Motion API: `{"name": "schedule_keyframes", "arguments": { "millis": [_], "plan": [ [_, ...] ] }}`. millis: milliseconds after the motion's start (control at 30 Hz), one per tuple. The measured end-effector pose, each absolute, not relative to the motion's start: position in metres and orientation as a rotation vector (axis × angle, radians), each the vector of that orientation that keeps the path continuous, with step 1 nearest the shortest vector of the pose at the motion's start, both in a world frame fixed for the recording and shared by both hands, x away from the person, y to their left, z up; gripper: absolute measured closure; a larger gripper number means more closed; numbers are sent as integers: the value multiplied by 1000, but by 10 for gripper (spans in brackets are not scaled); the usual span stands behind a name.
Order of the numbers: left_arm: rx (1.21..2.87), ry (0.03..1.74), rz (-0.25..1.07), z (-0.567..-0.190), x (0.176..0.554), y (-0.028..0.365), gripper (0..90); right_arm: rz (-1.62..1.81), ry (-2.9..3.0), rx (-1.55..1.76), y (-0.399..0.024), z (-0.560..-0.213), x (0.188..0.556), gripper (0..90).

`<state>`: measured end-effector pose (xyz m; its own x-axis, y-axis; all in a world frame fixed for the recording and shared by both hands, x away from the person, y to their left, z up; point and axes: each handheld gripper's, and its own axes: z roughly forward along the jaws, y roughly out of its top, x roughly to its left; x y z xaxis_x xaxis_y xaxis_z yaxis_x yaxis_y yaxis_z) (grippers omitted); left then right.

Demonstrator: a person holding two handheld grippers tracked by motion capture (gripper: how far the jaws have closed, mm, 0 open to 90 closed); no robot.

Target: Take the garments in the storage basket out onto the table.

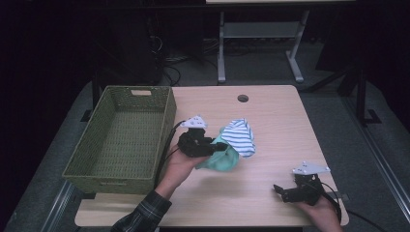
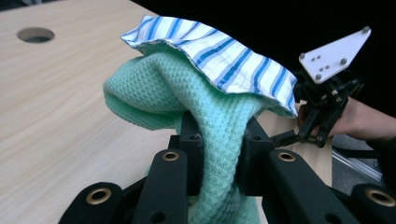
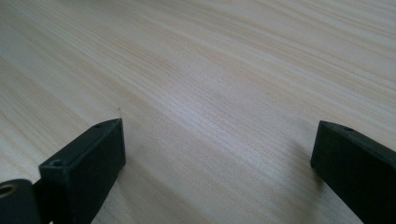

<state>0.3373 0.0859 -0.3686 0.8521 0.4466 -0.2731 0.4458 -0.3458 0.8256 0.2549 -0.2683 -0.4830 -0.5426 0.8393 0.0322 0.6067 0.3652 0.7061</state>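
The wooden table (image 1: 270, 125) carries every item and lies directly under both grippers. The green woven basket (image 1: 121, 137) stands on the table just beside the left gripper (image 1: 220, 146), on the side away from the cloths. The mint-green knitted cloth (image 2: 187, 93) is bunched between the jaws of the left gripper, which press on it from both sides; the bulk of the cloth bulges out just beyond the jaw tips. The blue-and-white striped cloth (image 2: 219, 51) lies draped over the top of the green cloth, touching it, ahead of the left gripper's jaws; whether the jaws also catch it cannot be told. The right gripper (image 1: 283, 192) sits well apart from both cloths, near the table's front edge, jaws spread wide with bare table surface between them and gripping nothing.
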Motion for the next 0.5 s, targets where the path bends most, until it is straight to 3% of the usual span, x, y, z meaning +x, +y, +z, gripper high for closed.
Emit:
{"name": "schedule_keyframes", "arguments": {
  "millis": [500],
  "plan": [
    [2099, 657, -49, -418, 336, 49, 749, 975, 2301, 1264, -268, -483, 255, 27]
  ]
}}
